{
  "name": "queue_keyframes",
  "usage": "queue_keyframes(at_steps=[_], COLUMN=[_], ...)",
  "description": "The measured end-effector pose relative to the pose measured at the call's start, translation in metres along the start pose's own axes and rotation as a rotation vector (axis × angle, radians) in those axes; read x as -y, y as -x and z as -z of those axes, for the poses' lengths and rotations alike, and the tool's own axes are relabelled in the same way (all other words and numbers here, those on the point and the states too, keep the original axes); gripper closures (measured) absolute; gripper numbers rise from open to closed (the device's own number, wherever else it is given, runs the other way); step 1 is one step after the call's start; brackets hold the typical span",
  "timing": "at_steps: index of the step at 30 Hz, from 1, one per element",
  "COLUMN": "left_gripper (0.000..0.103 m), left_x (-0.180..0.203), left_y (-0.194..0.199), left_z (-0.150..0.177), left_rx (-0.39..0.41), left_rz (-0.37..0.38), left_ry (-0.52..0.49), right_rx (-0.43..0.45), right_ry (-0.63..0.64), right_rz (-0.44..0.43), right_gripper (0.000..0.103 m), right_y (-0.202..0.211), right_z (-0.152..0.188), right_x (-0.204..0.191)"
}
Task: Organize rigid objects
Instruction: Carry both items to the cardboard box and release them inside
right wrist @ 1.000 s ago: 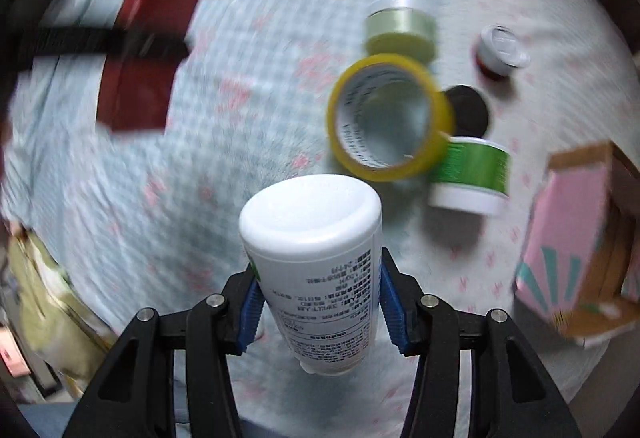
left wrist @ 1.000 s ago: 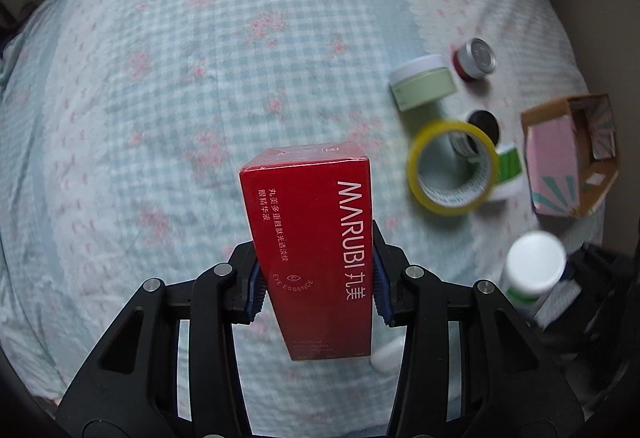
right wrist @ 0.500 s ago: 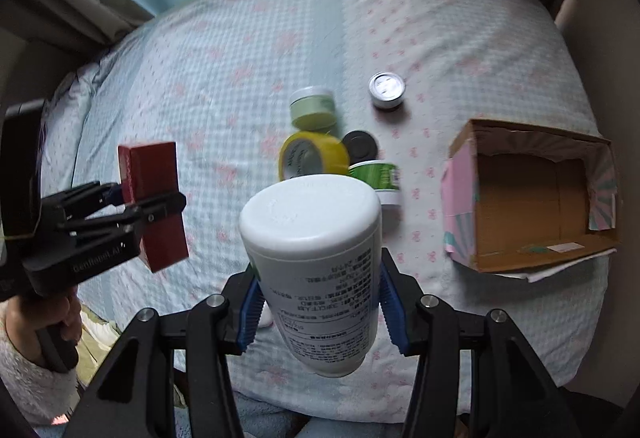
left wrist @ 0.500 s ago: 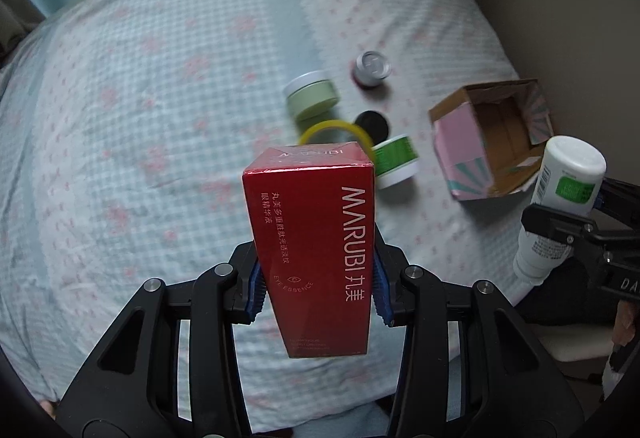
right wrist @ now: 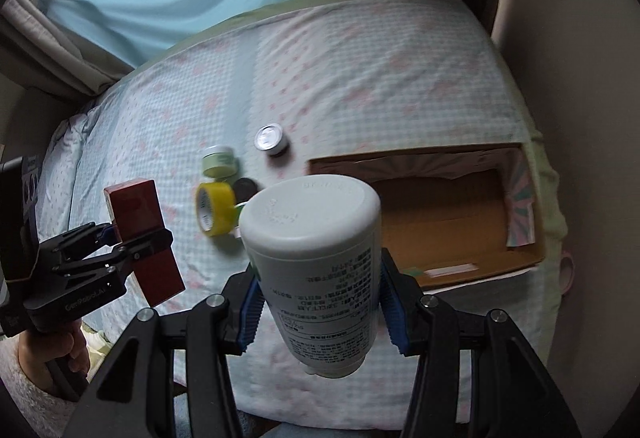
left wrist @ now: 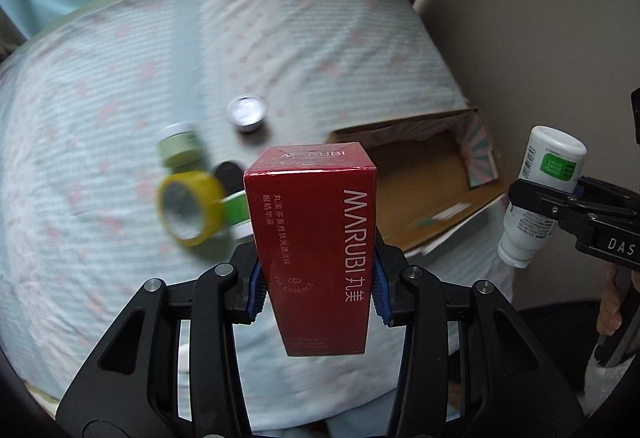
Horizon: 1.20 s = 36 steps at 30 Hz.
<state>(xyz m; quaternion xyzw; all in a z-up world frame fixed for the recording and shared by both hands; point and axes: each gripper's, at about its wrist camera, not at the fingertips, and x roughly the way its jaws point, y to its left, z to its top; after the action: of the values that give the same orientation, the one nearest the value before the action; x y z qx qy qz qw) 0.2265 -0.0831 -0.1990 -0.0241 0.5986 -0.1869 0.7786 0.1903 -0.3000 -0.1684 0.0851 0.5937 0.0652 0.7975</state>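
My left gripper [left wrist: 316, 288] is shut on a red MARUBI carton [left wrist: 316, 234] and holds it upright, high above the bed's front edge; the carton also shows in the right wrist view [right wrist: 140, 234]. My right gripper [right wrist: 320, 308] is shut on a white bottle [right wrist: 320, 254] with a printed label; the bottle also shows in the left wrist view [left wrist: 540, 193]. An open cardboard box [right wrist: 440, 222] lies on the bed at the right; it also shows in the left wrist view [left wrist: 424, 185], behind the carton.
On the checked bedsheet [right wrist: 360, 77] lie a yellow tape roll [right wrist: 214, 207], a pale green jar [right wrist: 219, 160], a silver-lidded jar [right wrist: 271, 139], a black lid [right wrist: 245, 188] and a green-banded jar [left wrist: 236, 211]. A wall stands right, curtains behind.
Both grippers have risen and pulled back from the bed with their objects held. The box and the far curtains have come into view.
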Motion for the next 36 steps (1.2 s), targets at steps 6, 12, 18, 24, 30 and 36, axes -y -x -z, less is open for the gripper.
queue_keyframes(at_steps=[6, 12, 18, 24, 30, 36], left_gripper=[0.065, 0.065, 0.065, 0.066, 0.066, 0.046], left_x=[0.068, 0.106, 0.135, 0.148, 0.147, 0.147], left_y=[-0.049, -0.116, -0.194, -0.252, -0.254, -0.248], left_z=[-0.029, -0.045, -0.048, -0.042, -0.046, -0.051], left_rx=[-0.031, -0.116, -0.235, -0.330, -0.324, -0.368], left_rz=[-0.019, -0.057, -0.112, -0.152, -0.138, -0.049], left_ry=[-0.002, -0.020, -0.099, -0.190, -0.192, -0.178], right_rx=[-0.046, -0.121, -0.176, -0.221, -0.247, -0.323], right_ry=[-0.026, -0.050, -0.089, -0.137, -0.199, -0.269], right_rz=[0.007, 0.010, -0.029, -0.078, -0.122, -0.131], right_gripper=[0.056, 0.056, 0.055, 0.055, 0.056, 0.056], right_y=[-0.019, -0.059, -0.108, -0.155, -0.170, -0.184], right_z=[-0.026, -0.046, -0.046, -0.034, -0.027, -0.026], right_x=[0.084, 0.148, 0.186, 0.199, 0.203, 0.208])
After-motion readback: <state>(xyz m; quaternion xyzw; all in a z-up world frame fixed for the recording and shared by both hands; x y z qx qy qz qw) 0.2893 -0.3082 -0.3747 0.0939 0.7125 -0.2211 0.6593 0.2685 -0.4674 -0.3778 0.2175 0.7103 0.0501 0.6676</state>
